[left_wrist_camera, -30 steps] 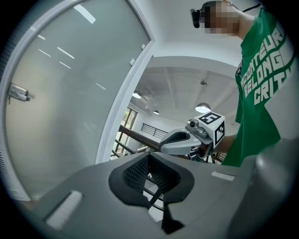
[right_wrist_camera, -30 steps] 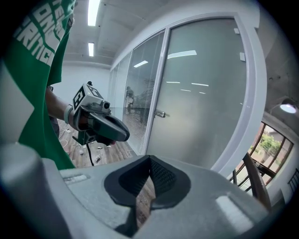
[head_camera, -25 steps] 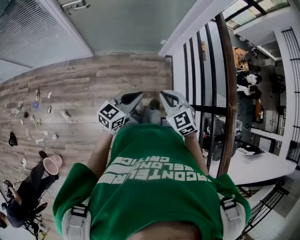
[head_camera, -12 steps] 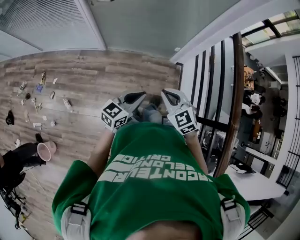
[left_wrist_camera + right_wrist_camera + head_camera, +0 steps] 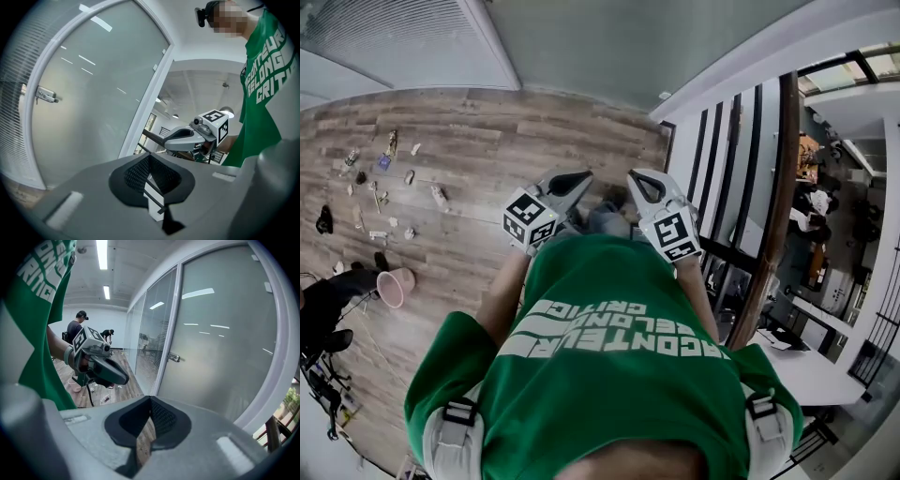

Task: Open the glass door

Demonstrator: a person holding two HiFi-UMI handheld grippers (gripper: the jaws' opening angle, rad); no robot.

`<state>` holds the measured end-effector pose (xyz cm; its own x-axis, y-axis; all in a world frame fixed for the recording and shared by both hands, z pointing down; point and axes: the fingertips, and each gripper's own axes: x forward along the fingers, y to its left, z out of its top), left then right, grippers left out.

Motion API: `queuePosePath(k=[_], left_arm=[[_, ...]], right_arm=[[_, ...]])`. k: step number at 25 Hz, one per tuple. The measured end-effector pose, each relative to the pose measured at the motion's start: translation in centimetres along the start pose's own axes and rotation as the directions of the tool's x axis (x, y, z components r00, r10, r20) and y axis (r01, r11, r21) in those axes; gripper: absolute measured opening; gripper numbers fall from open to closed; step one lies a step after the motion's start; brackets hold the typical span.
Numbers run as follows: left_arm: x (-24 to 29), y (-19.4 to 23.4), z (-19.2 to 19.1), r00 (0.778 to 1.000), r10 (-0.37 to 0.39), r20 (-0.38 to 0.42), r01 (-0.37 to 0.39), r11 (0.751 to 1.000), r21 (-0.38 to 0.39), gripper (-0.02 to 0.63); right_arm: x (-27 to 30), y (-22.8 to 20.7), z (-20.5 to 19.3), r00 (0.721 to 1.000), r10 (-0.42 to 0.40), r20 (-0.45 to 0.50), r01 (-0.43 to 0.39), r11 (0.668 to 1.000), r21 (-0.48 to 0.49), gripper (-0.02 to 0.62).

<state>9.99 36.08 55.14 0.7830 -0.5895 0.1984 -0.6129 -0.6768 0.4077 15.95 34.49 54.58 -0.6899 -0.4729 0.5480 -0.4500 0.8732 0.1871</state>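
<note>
The frosted glass door [image 5: 609,42] fills the top of the head view, beside a white frame post [image 5: 494,47]. In the left gripper view the door [image 5: 98,103] is closed, its metal handle [image 5: 47,95] at far left. The right gripper view shows the door [image 5: 220,343] and handle [image 5: 174,357] ahead. My left gripper [image 5: 569,180] and right gripper [image 5: 641,180] are held side by side before the green shirt, well short of the door. Both are shut with nothing in them, as their own views confirm at the left gripper [image 5: 151,161] and right gripper [image 5: 150,404].
A black-barred railing with a wooden handrail [image 5: 776,187] runs along the right. Small litter [image 5: 380,178] and a pink bucket [image 5: 396,286] lie on the wood floor at left, near a seated person [image 5: 323,314]. Two people [image 5: 75,326] stand far down the corridor.
The head view has swung, so the door frame and railing sit further right and the floor litter further up. Both grippers keep their place before the chest, still shut.
</note>
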Motion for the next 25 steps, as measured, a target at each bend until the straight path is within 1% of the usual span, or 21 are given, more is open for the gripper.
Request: queuePosePath(k=[5, 11, 18, 25], left_arm=[[2.7, 0.7, 0.8, 1.0, 0.018, -0.013, -0.018, 1.0, -0.006, 0.017], [6.4, 0.1, 1.4, 0.998, 0.01, -0.054, -0.009, 1.0, 0.006, 0.017], [10.7, 0.2, 2.2, 0.997, 0.007, -0.076, -0.006, 1.0, 0.01, 0.017], [15.1, 0.2, 3.5, 0.995, 0.006, -0.099, -0.004, 1.0, 0.023, 0.017]], right_arm=[[0.3, -3.2, -0.6, 1.0, -0.005, 0.02, 0.005, 1.0, 0.014, -0.008], [-0.3, -6.9, -1.7, 0.999, -0.017, 0.045, 0.015, 0.999, 0.044, -0.008], [-1.1, -11.3, -3.8, 0.997, -0.044, 0.057, 0.039, 0.996, 0.08, -0.008], [-1.9, -16.7, -5.7, 0.995, -0.067, 0.071, 0.058, 0.992, 0.111, -0.008]])
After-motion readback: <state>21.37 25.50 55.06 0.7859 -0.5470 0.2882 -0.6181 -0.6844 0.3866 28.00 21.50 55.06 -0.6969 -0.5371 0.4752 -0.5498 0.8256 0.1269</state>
